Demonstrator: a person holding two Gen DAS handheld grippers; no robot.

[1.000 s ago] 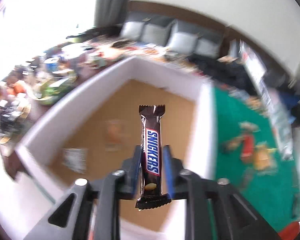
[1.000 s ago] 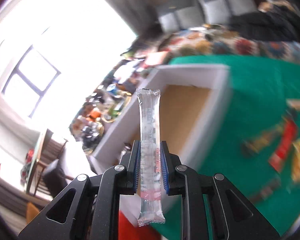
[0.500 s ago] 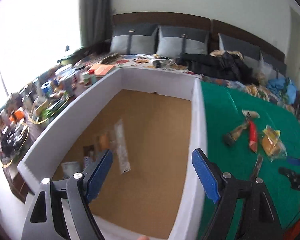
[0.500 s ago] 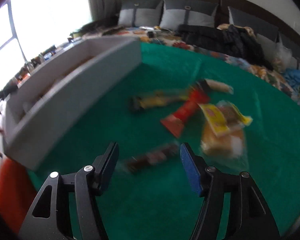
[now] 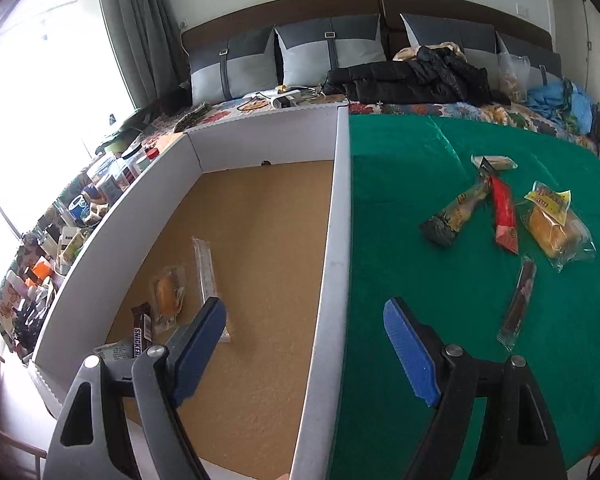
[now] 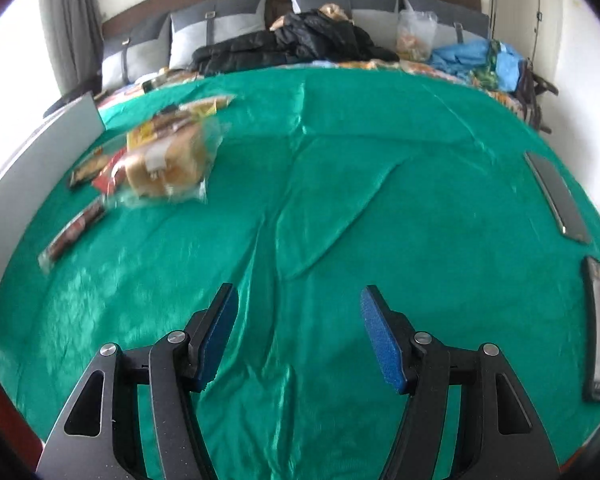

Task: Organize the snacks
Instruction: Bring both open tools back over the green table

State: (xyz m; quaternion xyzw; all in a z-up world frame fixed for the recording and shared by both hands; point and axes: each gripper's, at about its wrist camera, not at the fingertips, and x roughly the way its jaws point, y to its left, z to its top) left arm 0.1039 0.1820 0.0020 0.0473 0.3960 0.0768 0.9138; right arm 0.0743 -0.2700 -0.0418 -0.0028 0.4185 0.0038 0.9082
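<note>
Snacks are split between two places. A Snickers bar [image 5: 141, 330], a wrapped bun [image 5: 167, 295] and a clear stick pack [image 5: 209, 276] lie in the white box [image 5: 332, 248] at left, evidently already sorted. A bagged bread [image 5: 556, 226], red packet [image 5: 505, 214] and dark bar [image 5: 519, 300] remain on the green cloth [image 5: 420, 168] at right. The left gripper [image 5: 306, 354] and right gripper [image 6: 298, 336] are spread and empty after just opening.

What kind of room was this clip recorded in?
Most likely a bedroom: a padded headboard with grey pillows runs along the wall, and the snacks and white box sit on a green cloth spread over the bed.
</note>
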